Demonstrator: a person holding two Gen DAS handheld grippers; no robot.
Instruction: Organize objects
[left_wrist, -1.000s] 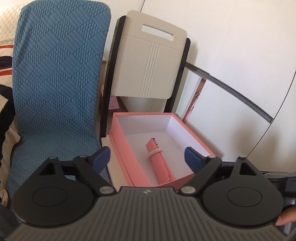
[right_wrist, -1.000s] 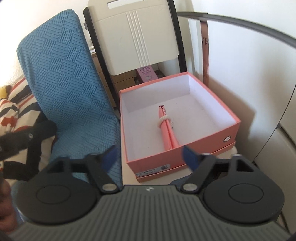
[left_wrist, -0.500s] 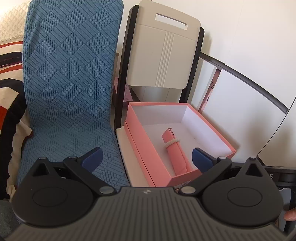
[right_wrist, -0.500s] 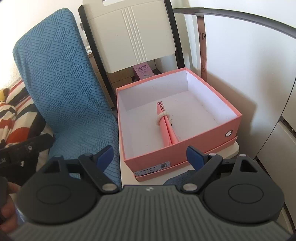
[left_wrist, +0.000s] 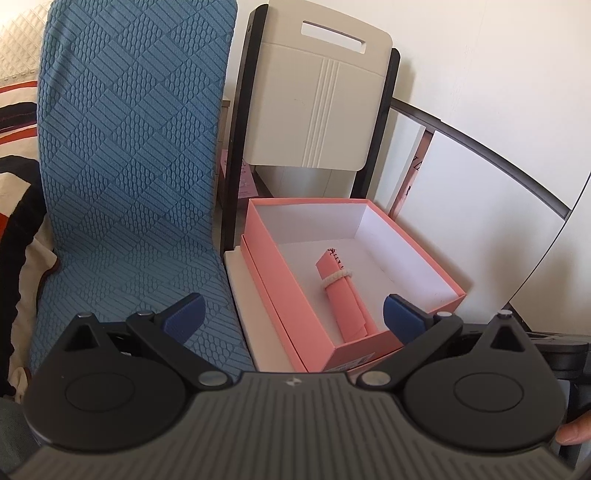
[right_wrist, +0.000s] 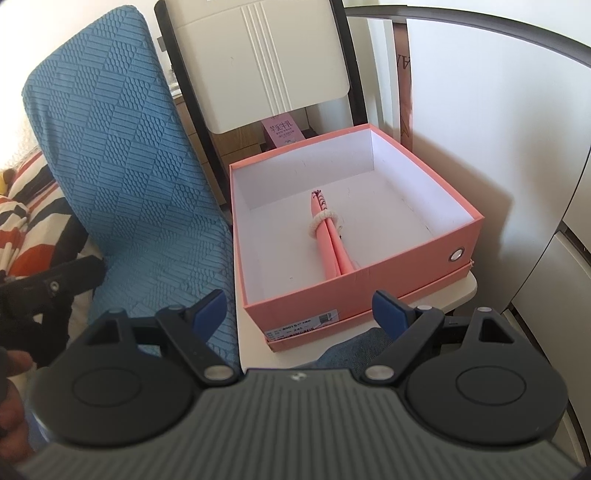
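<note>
One item only, a pink roll (right_wrist: 328, 240), is seen inside the box (right_wrist: 406, 273); it lies on the white floor near the middle, running from the back toward the front wall, clear of the side walls. By that, the tidying is judged to be partly done at most. What else is to be put away cannot be told, since no loose object is shown on the stool (right_wrist: 458, 291) or on the blue cover (right_wrist: 122, 173). A lid is not seen as a separate piece; a pink rim under the box base may be one, though this cannot be confirmed.

The left gripper (left_wrist: 291, 317) is held wide open with nothing between its blue pads (left_wrist: 183, 315); its jaws have just been opening further. The right gripper (right_wrist: 299, 312) is also spread apart and empty. Both are kept short of the box front, touching nothing.

The box is stiff card, pink outside and matte white inside, square-cornered, with a metal eyelet (right_wrist: 457, 255) and a printed label (right_wrist: 306, 325) on its outer walls. The roll appears to be thin pink sheet, folded or rolled flat, bound by a pale cord ring (right_wrist: 323, 221); it is judged light and easily crushed. The cover is a quilted knit with raised diamond panels. Behind, a cream chair back (left_wrist: 317, 103) of moulded plastic with ribs and a slot handle is framed in black.
</note>
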